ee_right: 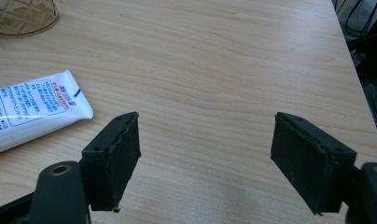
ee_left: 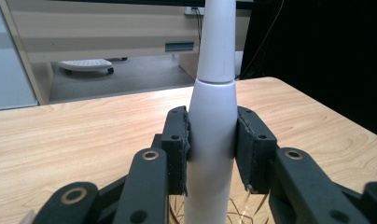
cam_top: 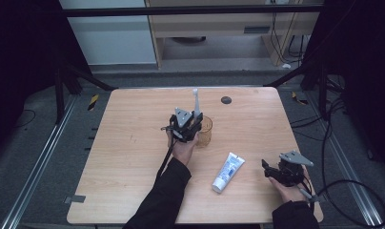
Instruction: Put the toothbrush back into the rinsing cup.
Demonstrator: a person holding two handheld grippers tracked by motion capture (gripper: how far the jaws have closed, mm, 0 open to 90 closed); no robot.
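Note:
A white electric toothbrush (cam_top: 196, 101) stands upright over an amber glass cup (cam_top: 204, 131) near the table's middle. My left gripper (cam_top: 189, 125) is shut on the toothbrush handle (ee_left: 211, 140), its pads pressing both sides; the cup's rim shows just below the jaws. A white and blue toothpaste tube (cam_top: 228, 171) lies flat on the wood to the right of the cup, also in the right gripper view (ee_right: 30, 108). My right gripper (cam_top: 270, 171) rests near the front right corner, open, jaws wide apart with bare wood between them (ee_right: 205, 154). The toothbrush head is cut off in the left gripper view.
A small dark round disc (cam_top: 226, 100) sits near the table's far edge. The wooden table (cam_top: 133, 143) has bare room on its left half. Cables (cam_top: 352, 191) trail on the floor to the right. The amber cup's base (ee_right: 22, 17) stands beyond the tube.

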